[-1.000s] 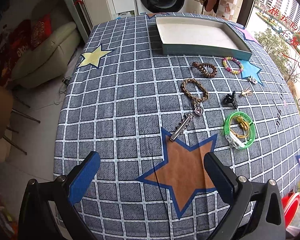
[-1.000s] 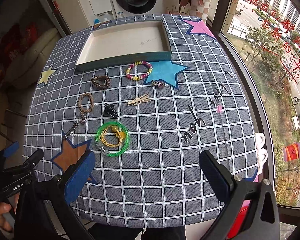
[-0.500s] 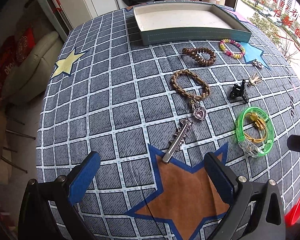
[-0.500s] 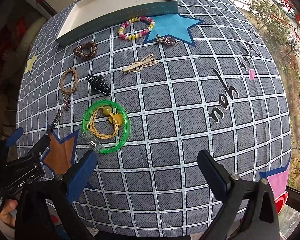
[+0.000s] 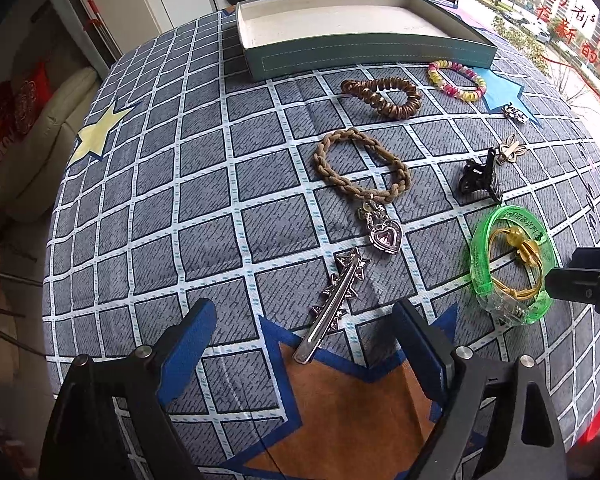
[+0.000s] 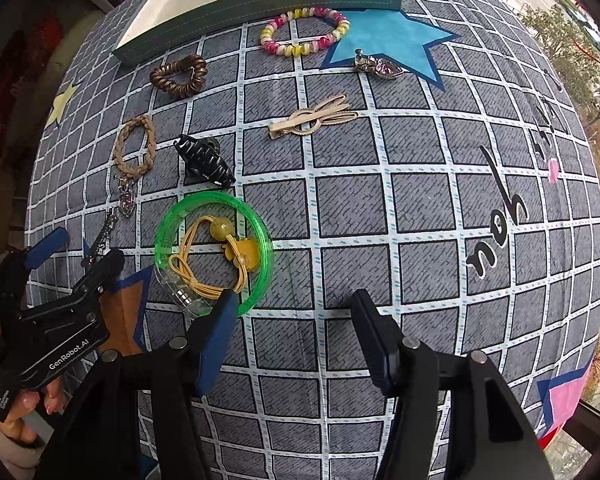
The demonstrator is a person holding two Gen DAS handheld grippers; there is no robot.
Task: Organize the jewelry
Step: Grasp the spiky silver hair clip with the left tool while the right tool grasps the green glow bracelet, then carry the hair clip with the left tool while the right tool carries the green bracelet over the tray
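Jewelry lies on a checked tablecloth before an empty teal tray [image 5: 364, 54]. My left gripper [image 5: 304, 344] is open, its fingers either side of the near end of a silver star hair clip [image 5: 334, 304]. Beyond it lie a braided bracelet with a heart charm [image 5: 360, 168] and a brown coil hair tie [image 5: 384, 96]. My right gripper [image 6: 292, 332] is open, its left pad touching the near rim of a green bangle [image 6: 214, 248] that holds a yellow hair tie [image 6: 220, 260]. The bangle also shows in the left wrist view [image 5: 508, 264].
A black claw clip [image 6: 204, 160], a gold hair clip [image 6: 312, 118], a pink-yellow coil tie [image 6: 304, 32] and a heart pendant [image 6: 380, 66] lie further back. The table's left edge drops to the floor; a sofa [image 5: 32, 132] stands beyond.
Both grippers have moved forward and down toward the table. The left one now straddles the silver clip's end; the right one has reached the green bangle's rim.
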